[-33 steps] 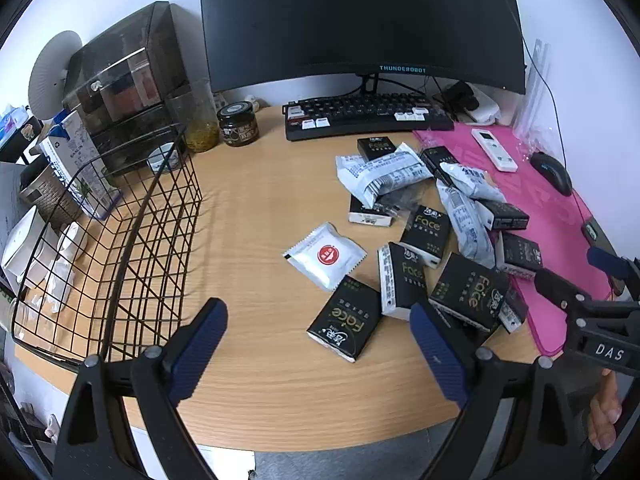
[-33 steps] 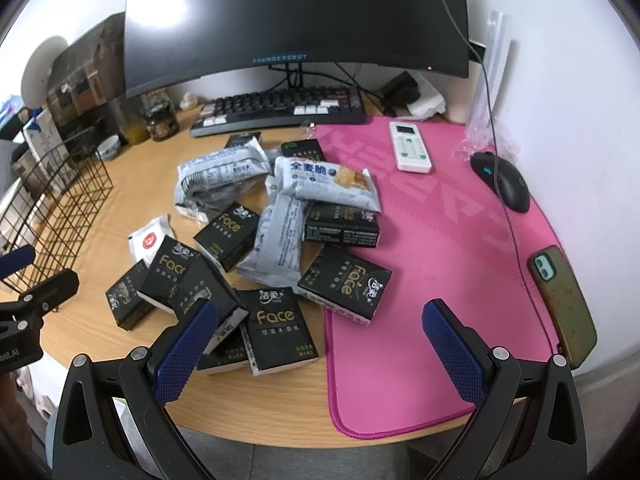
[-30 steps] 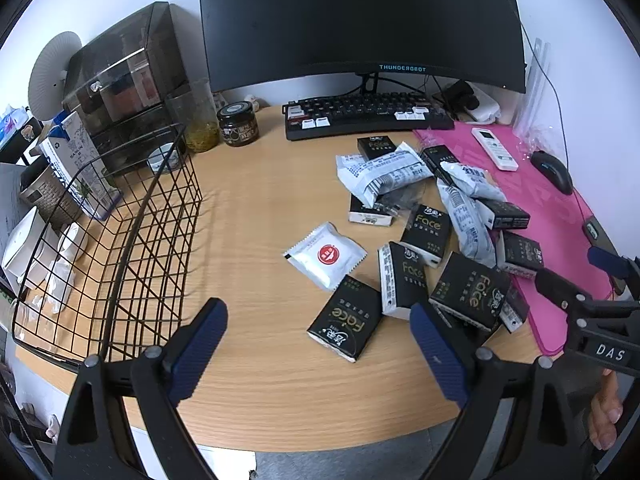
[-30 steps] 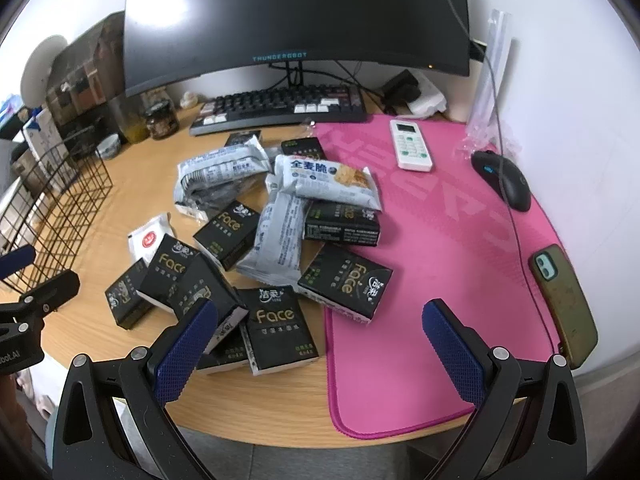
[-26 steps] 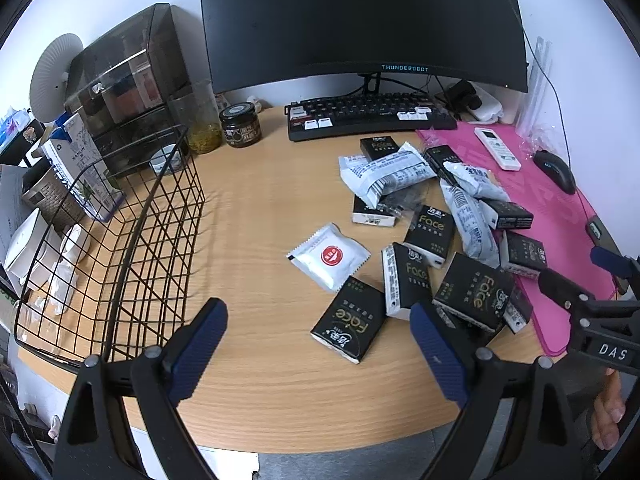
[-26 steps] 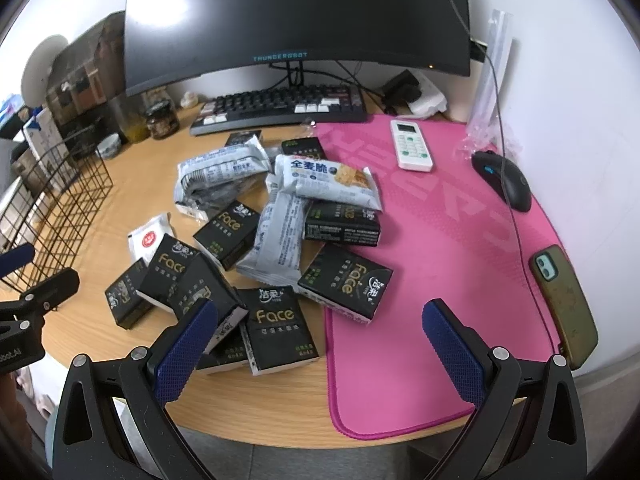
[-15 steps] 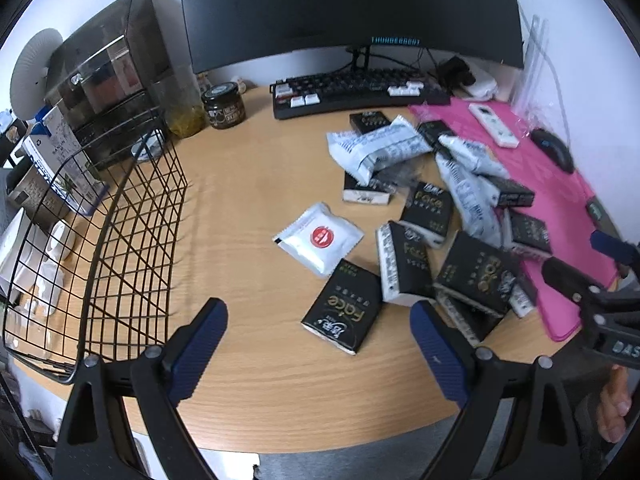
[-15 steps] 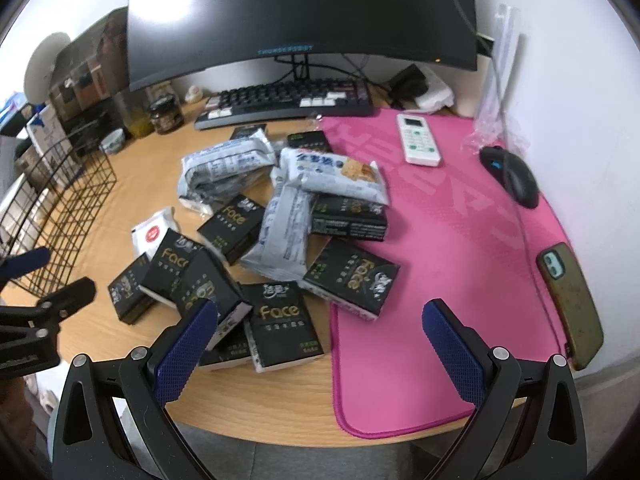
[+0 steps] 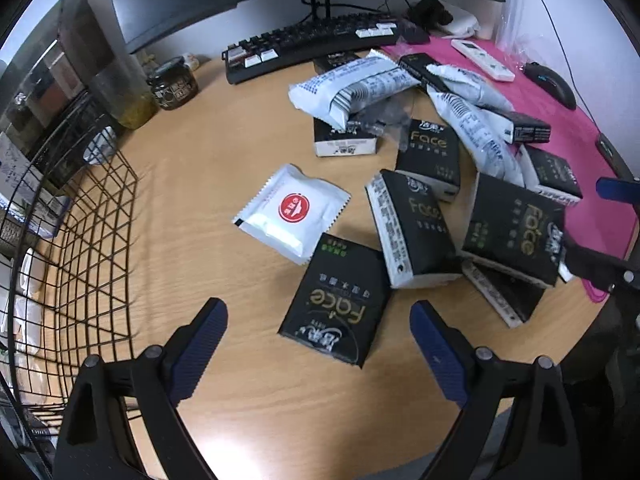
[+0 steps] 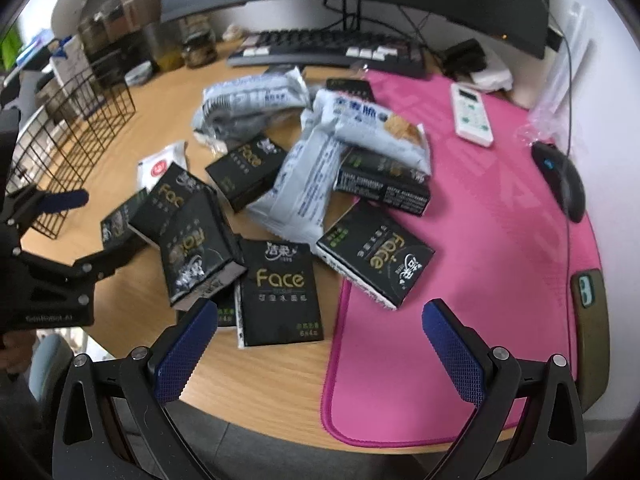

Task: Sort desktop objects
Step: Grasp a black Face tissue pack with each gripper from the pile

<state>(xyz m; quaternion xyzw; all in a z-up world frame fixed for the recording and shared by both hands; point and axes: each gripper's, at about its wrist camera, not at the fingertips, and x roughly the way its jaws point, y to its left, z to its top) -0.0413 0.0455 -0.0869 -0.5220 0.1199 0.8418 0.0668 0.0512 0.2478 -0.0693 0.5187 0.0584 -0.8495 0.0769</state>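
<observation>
wooden desk (image 9: 208,152): black "face" tissue packs (image 9: 340,312) lie scattered; left gripper (image 9: 316,320) and right gripper (image 10: 320,324) fingers wide apart, empty.

Wire basket (image 9: 76,248) left of the sachet (image 9: 290,211) — tissue packs (image 9: 416,228) right, keyboard (image 9: 312,46) behind.

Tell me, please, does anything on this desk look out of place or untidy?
Yes. Black tissue packs and grey snack bags lie heaped at odd angles, overlapping, one pack straddling the pink mat's edge. The wire basket holds none that I can see.
</observation>
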